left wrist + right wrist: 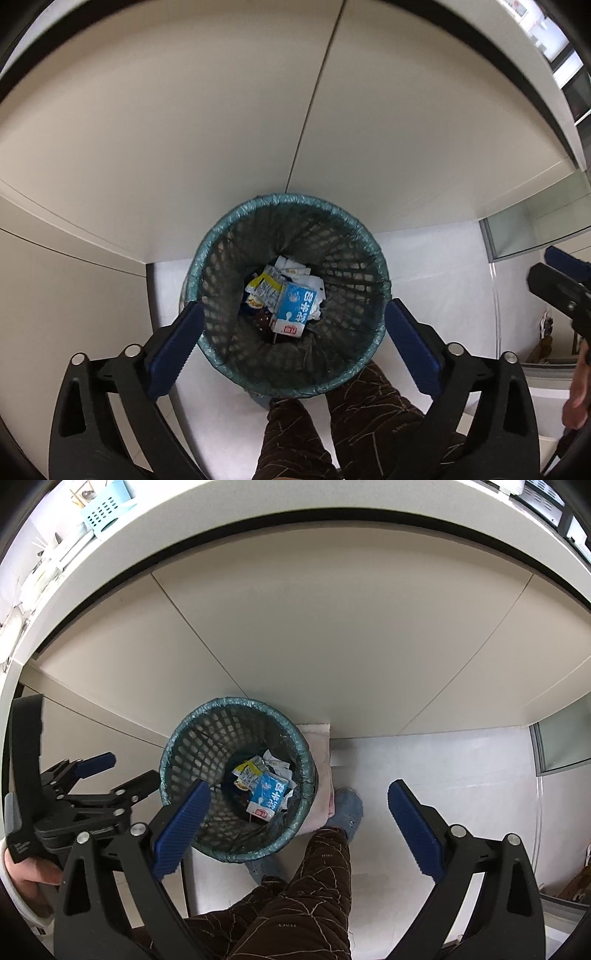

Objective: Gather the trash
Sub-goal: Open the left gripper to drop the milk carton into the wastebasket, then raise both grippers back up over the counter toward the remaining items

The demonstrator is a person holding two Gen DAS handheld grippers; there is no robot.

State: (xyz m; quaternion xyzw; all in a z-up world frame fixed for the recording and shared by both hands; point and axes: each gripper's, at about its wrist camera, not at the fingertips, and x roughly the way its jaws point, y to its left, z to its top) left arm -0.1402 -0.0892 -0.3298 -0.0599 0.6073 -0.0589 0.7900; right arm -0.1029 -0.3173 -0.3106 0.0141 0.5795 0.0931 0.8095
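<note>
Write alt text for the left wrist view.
The left claw hangs wide open and empty straight above a teal-lined mesh wastebasket on a pale floor. At the basket's bottom lie a blue and white milk carton and crumpled wrappers. The person's brown patterned trouser legs show below, cream cabinet doors behind.

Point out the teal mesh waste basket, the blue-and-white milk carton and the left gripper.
Teal mesh waste basket (236, 229): left wrist view, on its far-left rim.
Blue-and-white milk carton (293, 306): left wrist view, on its printed face.
Left gripper (293, 343): left wrist view, midway between its blue fingertips, jaws wide apart.
</note>
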